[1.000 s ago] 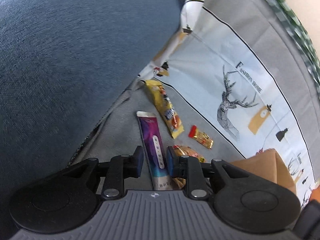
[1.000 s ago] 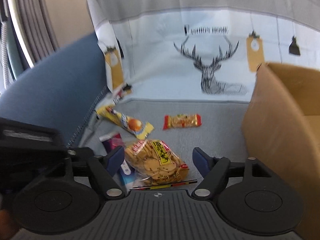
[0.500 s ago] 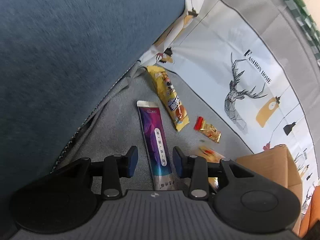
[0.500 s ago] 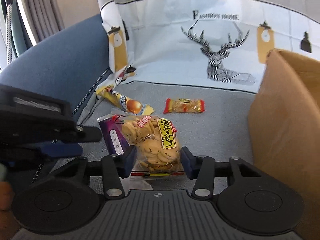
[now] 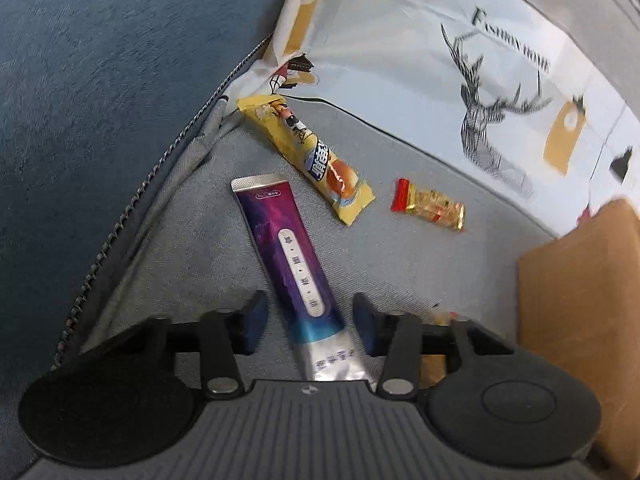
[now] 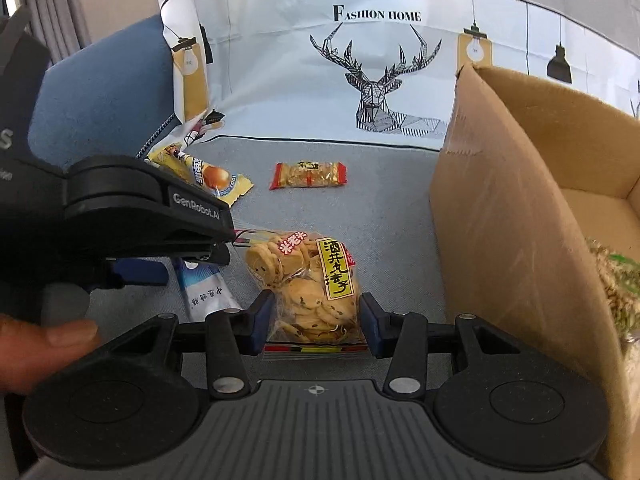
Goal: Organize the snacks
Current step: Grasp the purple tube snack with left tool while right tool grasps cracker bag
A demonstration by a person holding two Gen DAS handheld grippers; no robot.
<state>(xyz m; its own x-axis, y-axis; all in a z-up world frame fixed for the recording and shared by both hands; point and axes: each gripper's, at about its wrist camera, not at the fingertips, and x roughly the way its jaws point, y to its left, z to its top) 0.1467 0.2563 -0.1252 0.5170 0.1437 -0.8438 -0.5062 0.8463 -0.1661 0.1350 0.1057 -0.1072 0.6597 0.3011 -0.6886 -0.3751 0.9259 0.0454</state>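
Note:
A purple snack tube [image 5: 296,264] lies on the grey sofa seat between the open jaws of my left gripper [image 5: 306,326], which do not touch it. My right gripper [image 6: 316,326] has closed on a clear bag of small cookies [image 6: 308,284], its pads against both sides. A yellow snack bar [image 5: 308,156] and a small red-and-gold candy pack [image 5: 430,205] lie farther back. In the right wrist view the yellow bar [image 6: 208,176] and candy pack [image 6: 308,175] also show, and the left gripper's body [image 6: 144,208] sits just left of the cookies.
An open cardboard box [image 6: 500,200] stands to the right, with a green-and-tan snack bag [image 6: 616,280] inside. A blue sofa arm [image 5: 100,80] rises on the left. A deer-print cloth [image 6: 380,68] covers the sofa back.
My right gripper moved forward and closed its jaws onto the cookie bag. My left gripper opened wider around the purple tube and swung its view rightward.

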